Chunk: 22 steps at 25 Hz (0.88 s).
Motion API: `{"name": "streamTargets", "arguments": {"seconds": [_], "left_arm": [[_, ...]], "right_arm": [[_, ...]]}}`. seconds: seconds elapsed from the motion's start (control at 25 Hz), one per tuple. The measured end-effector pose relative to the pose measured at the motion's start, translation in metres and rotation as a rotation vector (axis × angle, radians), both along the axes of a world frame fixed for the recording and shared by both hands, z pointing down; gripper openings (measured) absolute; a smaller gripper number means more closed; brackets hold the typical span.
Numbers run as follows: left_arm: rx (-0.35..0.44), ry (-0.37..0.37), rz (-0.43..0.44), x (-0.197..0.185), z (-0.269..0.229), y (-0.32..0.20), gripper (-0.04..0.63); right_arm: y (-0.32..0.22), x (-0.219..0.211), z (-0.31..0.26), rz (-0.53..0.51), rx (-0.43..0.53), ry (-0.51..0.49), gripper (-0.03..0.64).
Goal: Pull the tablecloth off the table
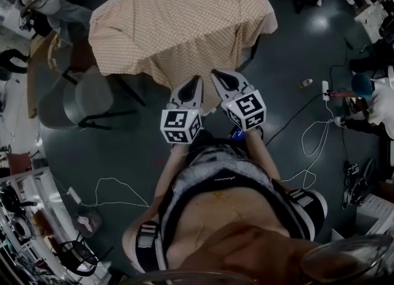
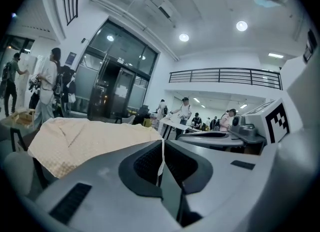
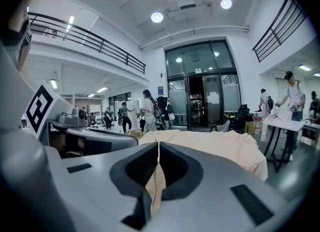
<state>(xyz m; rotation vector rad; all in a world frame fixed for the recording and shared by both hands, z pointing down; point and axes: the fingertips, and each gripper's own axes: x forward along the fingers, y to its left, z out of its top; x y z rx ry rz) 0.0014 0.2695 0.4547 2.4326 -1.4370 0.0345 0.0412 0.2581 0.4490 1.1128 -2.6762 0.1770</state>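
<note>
beige tablecloth (image 1: pixel 178 19) is pinched in my left gripper (image 1: pixel 197 80) and right gripper (image 1: pixel 217 74), so i should pull evenly toward 6 o'clock.

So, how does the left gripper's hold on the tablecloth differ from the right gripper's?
The left gripper pinches only a thin strip of the tablecloth; the right gripper holds a wider checked fold. In the head view the left gripper tilts rightward, the right gripper leftward. Both are shut on it, side by side.
</note>
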Motion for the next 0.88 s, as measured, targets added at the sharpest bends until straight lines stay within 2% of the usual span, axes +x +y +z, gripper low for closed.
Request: {"name": "streamTargets", "arguments": {"seconds": [0.32,0.88], "left_arm": [[-0.018,-0.006,0.029,-0.033,0.006,-0.030,0.018],[-0.076,0.030,-0.009,-0.062,0.022,-0.062,0.018]], "right_arm": [[-0.031,-0.032,0.006,0.023,-0.010,0.006,0.063],[-0.064,-0.061,0.021,-0.013,-0.062,0.047,0.063]]}}
